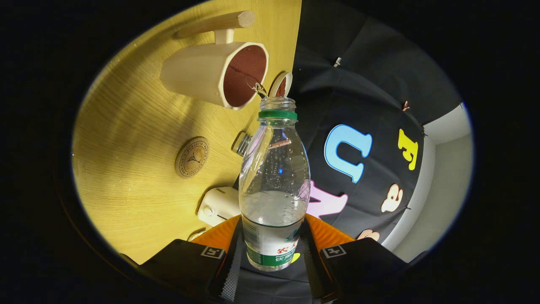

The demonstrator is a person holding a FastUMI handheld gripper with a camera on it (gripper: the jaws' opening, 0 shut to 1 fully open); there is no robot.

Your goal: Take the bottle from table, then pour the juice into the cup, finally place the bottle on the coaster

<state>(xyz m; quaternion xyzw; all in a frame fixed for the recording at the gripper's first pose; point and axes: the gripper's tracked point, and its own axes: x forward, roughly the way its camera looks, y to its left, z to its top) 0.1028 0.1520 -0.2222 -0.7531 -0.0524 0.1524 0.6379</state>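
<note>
A staged recording booth, not a lived-in room: black cloth (pixel 371 76) is pinned up as a wall at the right of the frame, with plain pale wall (pixel 447 169) behind it at the far right. A bare wood-grain table (pixel 126 169) at the left carries only a few props: a cup (pixel 215 74) at upper left, a round coaster (pixel 192 156) at centre left, a small white device (pixel 219 205) lower down

A wooden surface (pixel 126 139) carries a small white boxy device (pixel 219 206) and a little glass jar (pixel 242 144) — well apart.
</note>
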